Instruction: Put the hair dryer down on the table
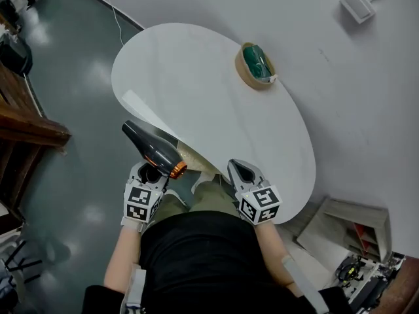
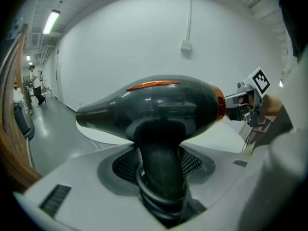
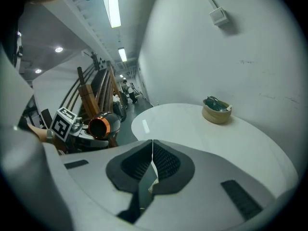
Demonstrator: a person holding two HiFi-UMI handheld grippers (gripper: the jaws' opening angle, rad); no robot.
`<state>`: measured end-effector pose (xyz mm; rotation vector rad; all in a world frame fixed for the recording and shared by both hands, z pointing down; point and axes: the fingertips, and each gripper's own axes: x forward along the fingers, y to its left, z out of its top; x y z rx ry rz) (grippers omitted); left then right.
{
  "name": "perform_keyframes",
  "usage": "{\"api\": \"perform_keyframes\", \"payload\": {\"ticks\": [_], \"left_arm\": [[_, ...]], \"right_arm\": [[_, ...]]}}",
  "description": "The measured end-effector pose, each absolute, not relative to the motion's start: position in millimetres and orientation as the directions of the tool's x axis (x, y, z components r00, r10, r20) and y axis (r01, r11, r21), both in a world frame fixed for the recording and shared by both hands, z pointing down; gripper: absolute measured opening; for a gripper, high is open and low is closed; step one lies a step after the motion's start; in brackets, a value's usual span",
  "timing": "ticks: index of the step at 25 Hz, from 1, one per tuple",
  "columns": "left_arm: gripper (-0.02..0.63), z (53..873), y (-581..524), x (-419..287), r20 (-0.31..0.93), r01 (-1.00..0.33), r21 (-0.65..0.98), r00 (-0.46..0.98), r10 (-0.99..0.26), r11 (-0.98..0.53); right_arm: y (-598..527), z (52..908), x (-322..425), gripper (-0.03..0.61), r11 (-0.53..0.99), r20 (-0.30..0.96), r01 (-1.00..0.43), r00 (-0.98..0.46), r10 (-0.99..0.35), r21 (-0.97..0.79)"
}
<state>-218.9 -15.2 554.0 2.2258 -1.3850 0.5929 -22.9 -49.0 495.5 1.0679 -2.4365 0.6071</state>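
A black hair dryer [image 1: 152,148] with an orange rear ring hangs over the near left edge of the white oval table [image 1: 196,77]. Its nozzle points to the far left. My left gripper [image 1: 150,173] is shut on its handle. In the left gripper view the handle [image 2: 160,170] stands upright between the jaws, with the body [image 2: 154,105] lying across above them. My right gripper [image 1: 243,171] hovers at the table's near edge, shut, with nothing in it. In the right gripper view its jaws [image 3: 152,162] meet along a thin line, and the dryer's orange ring [image 3: 102,125] shows at the left.
A round woven basket [image 1: 257,65] with something green in it sits on the far right of the table, also in the right gripper view [image 3: 217,110]. Dark wooden furniture [image 1: 26,123] stands to the left. A white wall lies to the right, with a box [image 1: 357,5] on it.
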Motion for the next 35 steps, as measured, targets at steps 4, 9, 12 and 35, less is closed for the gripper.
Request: {"api": "perform_keyframes", "payload": {"ticks": [4,9,12,35], "left_arm": [[0.222,566.3,-42.2,-197.5,0.604,-0.903,0.150,0.406,-0.686,-0.403],[0.222,579.4,-70.9,-173.4,0.647,-0.892,0.146,0.413,-0.641,-0.427],[0.222,589.9,-87.0,-157.2,0.670,-0.883,0.147,0.421,-0.611,-0.446],[0.222,651.6,-185.6,-52.0,0.813,-0.813,0.115,0.407,-0.417,-0.570]], "right_arm": [[-76.6,505.5,-1.2,0.016,0.597,0.527,-0.763,-0.624,-0.577,-0.249],[-99.0,518.1,20.1,0.016,0.570,0.542,-0.777,-0.610,-0.578,-0.267],[-109.9,525.5,33.8,0.016,0.549,0.546,-0.787,-0.602,-0.582,-0.283],[-144.4,577.0,145.3,0.017,0.341,0.609,-0.862,-0.507,-0.610,-0.375]]}}
